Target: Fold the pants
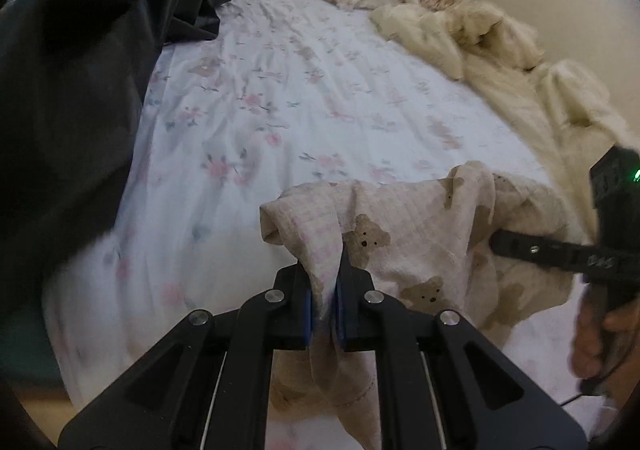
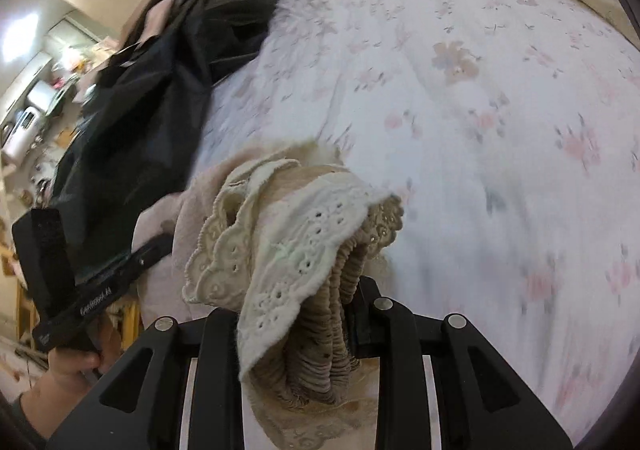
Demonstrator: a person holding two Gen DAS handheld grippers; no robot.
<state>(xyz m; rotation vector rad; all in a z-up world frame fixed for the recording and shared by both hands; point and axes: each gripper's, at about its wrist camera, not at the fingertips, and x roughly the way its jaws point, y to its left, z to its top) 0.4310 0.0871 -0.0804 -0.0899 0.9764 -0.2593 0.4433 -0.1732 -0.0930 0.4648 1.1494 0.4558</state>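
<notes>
Pants [image 1: 404,234]: crinkled bear-print gauze | left gripper [image 1: 325,302] pinches leg | right gripper [image 2: 348,314] clamps ruched, eyelet-trimmed waistband

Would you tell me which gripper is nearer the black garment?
Left. The left gripper holds the pants on the side toward the black garment; the right gripper is farther from it.

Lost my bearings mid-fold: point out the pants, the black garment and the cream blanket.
pants [image 1: 404,234], left wrist view, bear-print panel.
black garment [image 2: 168,97], right wrist view, middle of heap.
cream blanket [image 1: 480,45], left wrist view, crumpled folds.
</notes>
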